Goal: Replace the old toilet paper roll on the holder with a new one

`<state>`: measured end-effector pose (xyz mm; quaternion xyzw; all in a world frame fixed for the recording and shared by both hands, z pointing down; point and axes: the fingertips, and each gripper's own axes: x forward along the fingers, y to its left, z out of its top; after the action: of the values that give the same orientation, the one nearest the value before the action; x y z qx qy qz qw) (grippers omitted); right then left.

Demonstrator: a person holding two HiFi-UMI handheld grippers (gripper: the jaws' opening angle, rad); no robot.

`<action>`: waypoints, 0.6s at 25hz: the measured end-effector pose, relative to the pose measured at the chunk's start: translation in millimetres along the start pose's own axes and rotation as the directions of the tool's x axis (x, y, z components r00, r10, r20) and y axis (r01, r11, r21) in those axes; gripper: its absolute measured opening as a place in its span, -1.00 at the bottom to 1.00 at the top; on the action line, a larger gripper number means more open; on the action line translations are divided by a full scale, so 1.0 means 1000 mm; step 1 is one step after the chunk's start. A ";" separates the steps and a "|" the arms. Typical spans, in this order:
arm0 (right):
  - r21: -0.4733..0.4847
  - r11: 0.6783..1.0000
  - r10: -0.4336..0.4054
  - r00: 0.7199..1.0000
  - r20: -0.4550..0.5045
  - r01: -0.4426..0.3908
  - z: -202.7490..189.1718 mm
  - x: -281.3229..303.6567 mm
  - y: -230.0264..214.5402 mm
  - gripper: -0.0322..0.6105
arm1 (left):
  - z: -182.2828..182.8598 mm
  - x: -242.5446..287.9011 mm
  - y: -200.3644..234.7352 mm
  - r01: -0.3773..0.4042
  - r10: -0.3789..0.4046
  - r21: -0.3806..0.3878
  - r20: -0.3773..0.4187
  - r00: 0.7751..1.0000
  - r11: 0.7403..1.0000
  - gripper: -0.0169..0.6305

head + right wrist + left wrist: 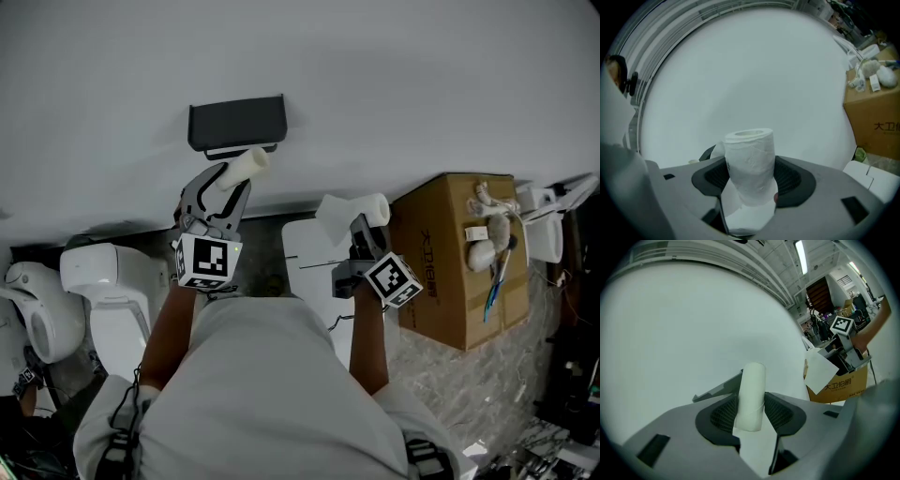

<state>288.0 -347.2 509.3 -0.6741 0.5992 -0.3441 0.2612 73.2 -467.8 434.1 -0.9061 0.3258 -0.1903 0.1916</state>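
Left hand-held gripper (750, 412) pinches tube (753, 387), right one (750, 182) roll (750, 157) (box (849, 385): "大卫伯爵").

Forearms extended, left tool (228, 187) clamped on thin roll (246, 167), right tool (364, 231) on fuller roll (354, 208)

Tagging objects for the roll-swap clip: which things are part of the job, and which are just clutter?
Job:
black wall holder
thin near-bare roll in left tongs
fuller paper roll in right tongs

Clutter:
toilet
cardboard box
oddments on it
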 end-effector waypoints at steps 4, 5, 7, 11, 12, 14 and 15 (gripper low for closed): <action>0.065 0.997 0.030 1.000 0.007 -0.031 -0.003 0.010 0.011 0.00 | -0.012 -0.017 0.019 -0.043 0.042 -0.032 -0.010 0.999 0.999 -0.32; 0.084 0.996 0.040 0.999 0.010 -0.041 -0.004 0.013 0.014 0.00 | -0.014 -0.022 0.025 -0.056 0.056 -0.042 -0.007 0.998 0.998 -0.32; 0.129 0.990 0.060 0.998 0.022 -0.062 -0.007 0.019 0.020 0.00 | -0.019 -0.033 0.036 -0.084 0.084 -0.068 0.000 0.996 0.994 -0.32; 0.261 0.961 0.085 0.996 0.031 -0.091 -0.013 0.031 0.038 0.00 | -0.028 -0.058 0.060 -0.157 0.161 -0.138 0.016 0.987 0.978 -0.32; 0.285 0.953 0.094 0.995 0.034 -0.100 -0.014 0.034 0.042 0.00 | -0.030 -0.065 0.067 -0.178 0.182 -0.150 0.014 0.983 0.972 -0.32; 0.330 0.936 0.111 0.993 0.045 -0.119 -0.014 0.040 0.046 -0.01 | -0.036 -0.078 0.078 -0.215 0.220 -0.174 0.008 0.975 0.961 -0.32; 0.358 0.925 0.116 0.992 0.056 -0.129 -0.014 0.042 0.046 -0.01 | -0.039 -0.084 0.082 -0.231 0.237 -0.188 0.005 0.972 0.954 -0.32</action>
<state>250.2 -394.9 489.2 -0.5816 0.5622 -0.4197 0.4117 -48.2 -479.5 410.3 -0.8776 0.4444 -0.1224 0.1316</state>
